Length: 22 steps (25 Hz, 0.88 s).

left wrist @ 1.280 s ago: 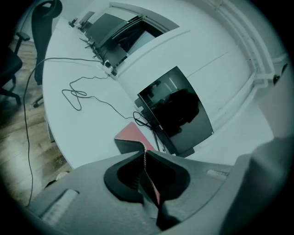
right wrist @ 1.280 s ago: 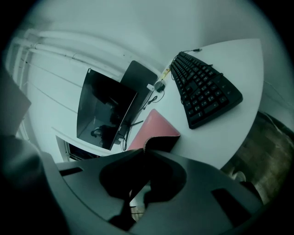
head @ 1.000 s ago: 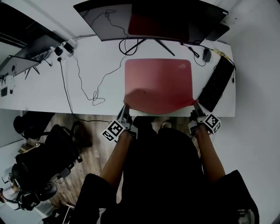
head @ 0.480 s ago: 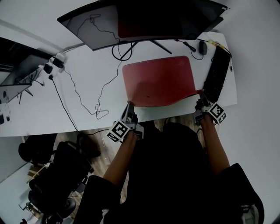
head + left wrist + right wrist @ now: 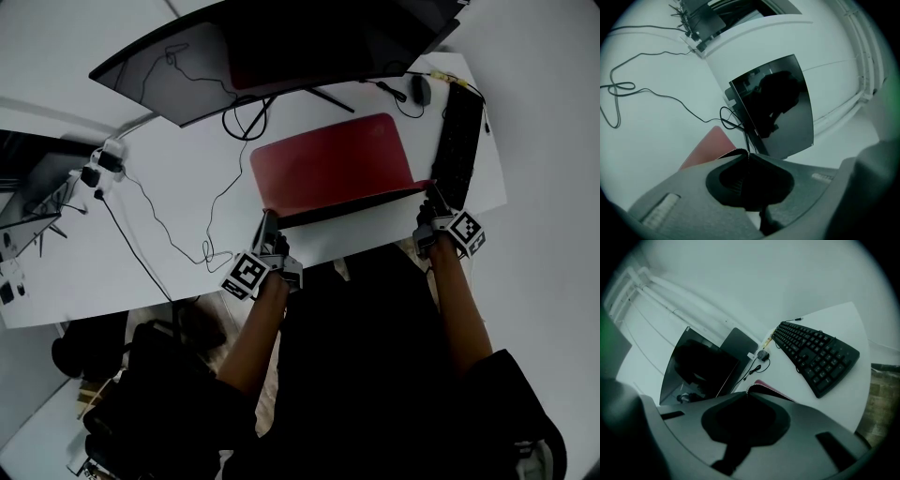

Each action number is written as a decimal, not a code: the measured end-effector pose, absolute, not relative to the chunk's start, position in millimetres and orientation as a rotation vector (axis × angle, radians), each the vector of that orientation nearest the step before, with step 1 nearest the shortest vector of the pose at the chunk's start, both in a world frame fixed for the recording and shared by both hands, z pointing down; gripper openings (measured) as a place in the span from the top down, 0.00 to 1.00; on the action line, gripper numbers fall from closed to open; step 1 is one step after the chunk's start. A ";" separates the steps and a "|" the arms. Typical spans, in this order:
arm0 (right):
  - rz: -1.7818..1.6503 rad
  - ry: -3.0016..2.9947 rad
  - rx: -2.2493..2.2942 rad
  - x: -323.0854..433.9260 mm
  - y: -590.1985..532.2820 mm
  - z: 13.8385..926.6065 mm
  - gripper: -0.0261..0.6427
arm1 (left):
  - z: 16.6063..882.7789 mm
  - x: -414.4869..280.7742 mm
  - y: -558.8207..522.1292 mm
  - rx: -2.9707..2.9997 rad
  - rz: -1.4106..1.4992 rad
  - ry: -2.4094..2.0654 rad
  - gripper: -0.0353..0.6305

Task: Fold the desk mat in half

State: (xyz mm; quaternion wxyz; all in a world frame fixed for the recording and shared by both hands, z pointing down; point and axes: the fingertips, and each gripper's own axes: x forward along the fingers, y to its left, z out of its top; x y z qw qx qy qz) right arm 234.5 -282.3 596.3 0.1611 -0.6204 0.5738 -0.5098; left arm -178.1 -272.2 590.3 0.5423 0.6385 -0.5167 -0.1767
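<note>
1. Desk mat [image 5: 333, 164], head view: the red mat sits on the white desk [image 5: 169, 239], right in front of the monitor [image 5: 262, 47]. Its far edge lies flat near the monitor's foot. Its near edge is raised off the desk, so the dark underside shows as a band beneath it. A strip of bare desk lies between that band and the desk's near edge. Your left gripper [image 5: 268, 219] has the mat's near left corner and your right gripper [image 5: 433, 195] has the near right corner. The black keyboard [image 5: 459, 141] runs along the desk's right edge, just beside the mat. The mouse [image 5: 420, 89] sits near the far right corner. A thin black cable [image 5: 211, 202] loops over the desk to the left of the mat.

2. Left gripper view: your jaws are pressed together on the mat's corner. Its toothed edge pokes out just past the tips, and the red top face slopes away down to the left towards the desk. The monitor stands beyond the tips, and the cable trails across the desk on the left.

3. Right gripper view: your jaws are closed tight here too, pinching the other near corner. A sliver of the mat with its stitched edge shows just beyond the tips. The keyboard lies to the right, well apart from the jaws, the mouse sits past its far end, and the monitor fills the left.
</note>
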 end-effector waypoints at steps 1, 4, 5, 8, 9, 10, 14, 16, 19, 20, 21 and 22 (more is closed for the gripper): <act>-1.462 1.642 -1.762 235.3 -286.9 597.9 0.94 | 591.3 -177.7 -276.5 1.511 -0.424 -1.237 0.90; -1.483 1.650 -1.725 235.4 -302.5 603.0 0.94 | 594.1 -177.7 -286.7 1.491 -0.432 -1.277 0.90; -1.491 1.652 -1.711 234.6 -308.1 604.3 0.94 | 594.7 -178.5 -289.2 1.481 -0.432 -1.292 0.90; -1.501 1.688 -1.675 230.2 -325.4 603.2 0.94 | 594.3 -181.8 -296.5 1.460 -0.419 -1.332 0.90; -1.496 1.705 -1.663 228.7 -332.0 601.4 0.94 | 593.9 -183.3 -300.7 1.461 -0.416 -1.344 0.90; -1.490 1.721 -1.652 227.4 -338.9 599.8 0.94 | 593.8 -184.6 -305.9 1.461 -0.414 -1.354 0.90; -1.502 1.754 -1.634 225.4 -361.3 604.7 0.94 | 597.5 -185.7 -322.8 1.452 -0.412 -1.391 0.90; -1.530 1.761 -1.624 225.2 -370.9 611.8 0.94 | 601.5 -185.0 -328.7 1.438 -0.409 -1.416 0.90; -1.574 1.762 -1.609 225.2 -384.5 622.7 0.94 | 607.4 -185.2 -340.4 1.425 -0.402 -1.451 0.90; -1.585 1.760 -1.608 224.9 -388.7 625.6 0.94 | 608.9 -185.3 -345.3 1.426 -0.397 -1.461 0.90; -1.594 1.759 -1.608 224.4 -393.1 627.8 0.94 | 610.2 -185.6 -350.4 1.429 -0.389 -1.471 0.90; -1.599 1.763 -1.608 223.5 -397.8 629.5 0.94 | 611.5 -186.3 -355.5 1.429 -0.382 -1.481 0.90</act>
